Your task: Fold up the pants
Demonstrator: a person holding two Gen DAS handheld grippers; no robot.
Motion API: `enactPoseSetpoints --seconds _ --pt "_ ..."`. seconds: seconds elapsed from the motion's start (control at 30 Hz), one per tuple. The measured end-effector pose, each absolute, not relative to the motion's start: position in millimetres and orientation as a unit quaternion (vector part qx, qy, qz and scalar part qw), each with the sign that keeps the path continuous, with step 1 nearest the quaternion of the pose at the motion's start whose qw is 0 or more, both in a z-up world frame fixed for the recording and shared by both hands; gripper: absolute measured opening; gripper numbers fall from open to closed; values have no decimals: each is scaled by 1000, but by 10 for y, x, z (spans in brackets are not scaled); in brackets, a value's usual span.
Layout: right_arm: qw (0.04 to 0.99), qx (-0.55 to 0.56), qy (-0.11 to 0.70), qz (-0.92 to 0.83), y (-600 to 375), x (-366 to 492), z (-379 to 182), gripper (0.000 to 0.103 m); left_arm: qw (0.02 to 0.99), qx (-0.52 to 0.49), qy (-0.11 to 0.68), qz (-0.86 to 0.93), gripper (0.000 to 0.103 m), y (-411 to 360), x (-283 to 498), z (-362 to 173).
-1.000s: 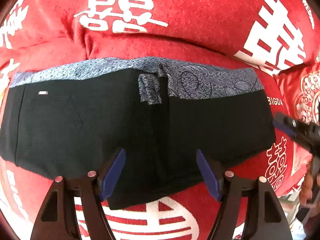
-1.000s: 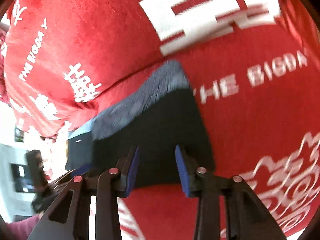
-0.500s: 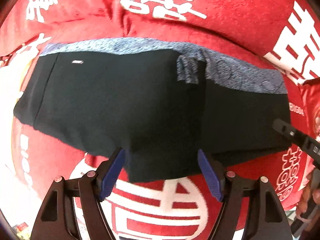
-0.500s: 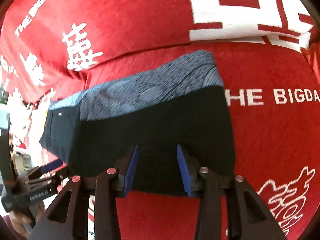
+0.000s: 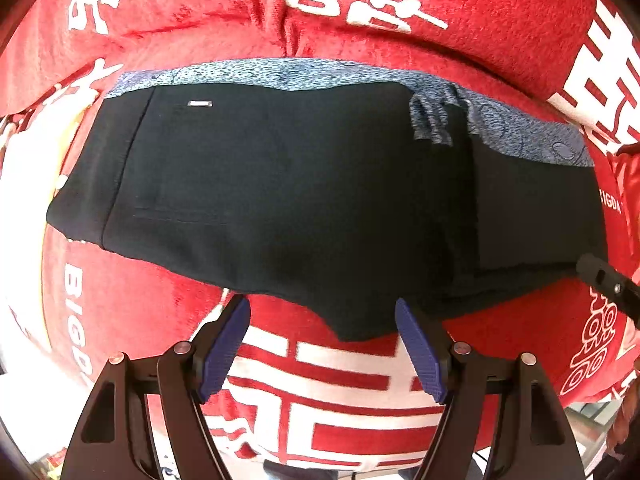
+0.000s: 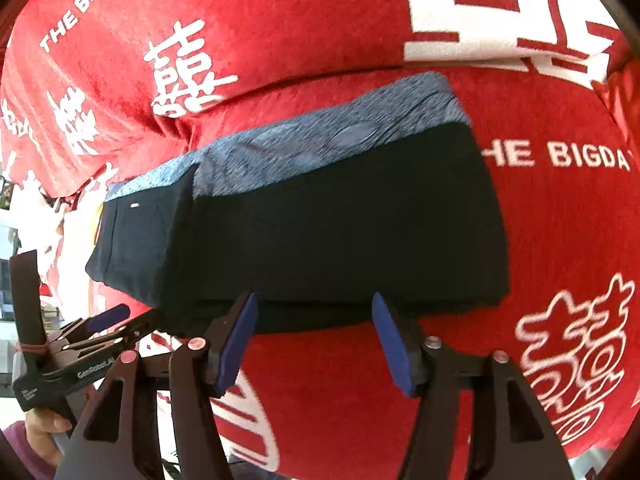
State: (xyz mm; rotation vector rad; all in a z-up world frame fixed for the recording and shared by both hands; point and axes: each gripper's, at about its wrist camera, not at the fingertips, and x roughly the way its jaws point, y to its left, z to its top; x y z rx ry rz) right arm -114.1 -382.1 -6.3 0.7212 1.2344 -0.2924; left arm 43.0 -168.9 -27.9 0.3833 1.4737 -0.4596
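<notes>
The black pants [image 5: 304, 200] with a blue-grey patterned waistband [image 5: 320, 74] lie folded flat on the red cloth; they also show in the right wrist view [image 6: 344, 224]. My left gripper [image 5: 322, 316] is open and empty, just short of the pants' near hem. My right gripper [image 6: 314, 304] is open and empty at the pants' near edge on the right side. The tip of the right gripper [image 5: 608, 280] shows at the right edge of the left wrist view. The left gripper [image 6: 104, 328] shows at the lower left of the right wrist view.
A red plush cloth [image 5: 360, 380] with white characters and "THE BIGDAY" lettering [image 6: 556, 156] covers the surface and the raised back behind the pants. The person's hand [image 6: 40, 436] holds the left gripper. Room clutter shows past the cloth's left edge [image 6: 8, 240].
Both grippers have drawn back toward me from the pants, and the right gripper's jaws have opened wider. The pants lie still, with their fold unchanged.
</notes>
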Motion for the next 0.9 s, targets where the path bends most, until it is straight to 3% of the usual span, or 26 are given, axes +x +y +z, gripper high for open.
enactPoseSetpoints --seconds 0.43,0.9 --pt "725 325 597 -114 -3051 -795 -103 68 690 165 670 -219 76 -1247 725 -310" --pt "703 264 655 -76 -2523 -370 -346 72 689 93 697 -175 76 -528 1017 -488"
